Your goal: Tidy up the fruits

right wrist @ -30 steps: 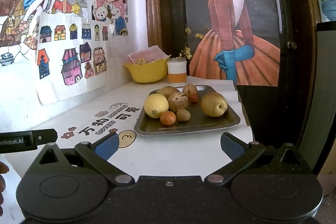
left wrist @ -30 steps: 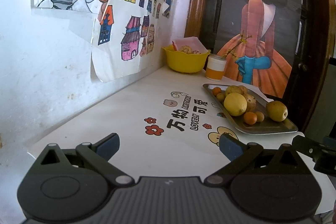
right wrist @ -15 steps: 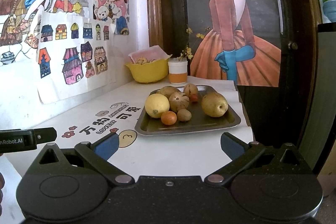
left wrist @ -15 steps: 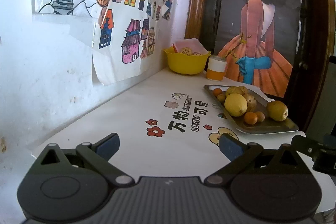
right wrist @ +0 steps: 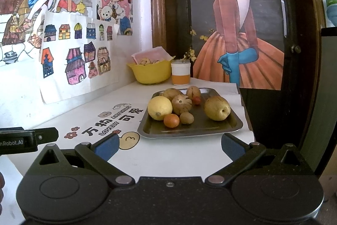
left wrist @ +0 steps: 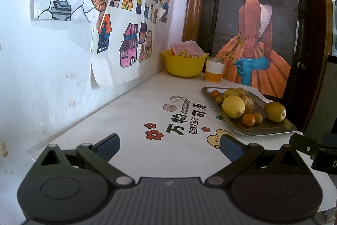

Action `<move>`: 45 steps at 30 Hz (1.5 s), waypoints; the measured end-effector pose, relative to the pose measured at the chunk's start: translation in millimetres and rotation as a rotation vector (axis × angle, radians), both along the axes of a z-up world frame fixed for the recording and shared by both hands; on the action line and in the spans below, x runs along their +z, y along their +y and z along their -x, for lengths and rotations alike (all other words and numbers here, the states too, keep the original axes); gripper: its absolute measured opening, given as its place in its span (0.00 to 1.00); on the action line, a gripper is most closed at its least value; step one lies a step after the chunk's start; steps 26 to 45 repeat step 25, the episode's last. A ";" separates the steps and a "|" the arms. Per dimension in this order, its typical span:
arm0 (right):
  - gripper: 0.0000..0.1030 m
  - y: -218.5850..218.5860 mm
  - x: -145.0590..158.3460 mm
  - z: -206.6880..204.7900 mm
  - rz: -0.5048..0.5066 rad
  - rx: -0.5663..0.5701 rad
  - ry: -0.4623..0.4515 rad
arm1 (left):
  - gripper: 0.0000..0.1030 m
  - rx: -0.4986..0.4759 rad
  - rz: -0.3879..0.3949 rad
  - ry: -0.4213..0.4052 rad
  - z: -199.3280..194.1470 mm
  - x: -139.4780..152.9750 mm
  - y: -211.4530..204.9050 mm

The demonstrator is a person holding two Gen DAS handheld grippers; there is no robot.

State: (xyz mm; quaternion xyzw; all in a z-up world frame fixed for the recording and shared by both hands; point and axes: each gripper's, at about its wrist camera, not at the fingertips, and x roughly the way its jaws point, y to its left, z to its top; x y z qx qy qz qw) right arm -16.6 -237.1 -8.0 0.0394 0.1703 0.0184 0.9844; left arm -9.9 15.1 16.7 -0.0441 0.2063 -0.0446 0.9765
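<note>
Holding both grippers spread and empty short of the fruit, your right gripper (right wrist: 168,146) faces the rectangular steel tray (right wrist: 210,130), your left gripper (left wrist: 169,146) the white printed tabletop (left wrist: 126,119). All the fruit sits on that tray, which suits sorted or unsorted alike. For any grasp, close gently across the big yellow lemon (right wrist: 159,108), since round fruit rolls.

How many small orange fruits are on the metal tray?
2: one small orange fruit at the near edge beside the lemon, another at the tray's far end. Others may be hidden.
</note>
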 end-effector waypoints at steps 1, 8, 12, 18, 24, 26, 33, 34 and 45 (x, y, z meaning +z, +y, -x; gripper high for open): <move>0.99 0.4 0.0 -0.2 0.000 0.000 0.001 | 1.00 0.000 -0.001 -0.001 0.3 0.0 0.1; 0.99 1.2 -0.1 0.0 0.001 0.000 0.001 | 1.00 0.000 -0.002 0.000 0.7 0.2 -0.1; 0.99 1.5 -0.2 0.1 0.001 0.000 0.001 | 1.00 0.001 -0.002 0.000 0.9 0.4 0.0; 0.99 2.1 -0.2 0.0 0.001 0.000 0.002 | 1.00 0.000 -0.002 0.001 0.8 0.5 0.6; 0.99 1.5 -0.9 0.3 0.002 0.004 0.004 | 1.00 0.001 -0.002 0.002 1.1 -0.1 1.1; 0.99 1.9 -0.9 0.0 0.002 0.004 0.004 | 1.00 0.001 -0.002 0.004 0.9 -0.3 1.2; 0.99 1.9 -0.9 0.0 0.002 0.004 0.004 | 1.00 0.001 -0.002 0.004 0.9 -0.3 1.2; 0.99 1.9 -0.9 0.0 0.002 0.004 0.004 | 1.00 0.001 -0.002 0.004 0.9 -0.3 1.2; 0.99 1.9 -0.9 0.0 0.002 0.004 0.004 | 1.00 0.001 -0.002 0.004 0.9 -0.3 1.2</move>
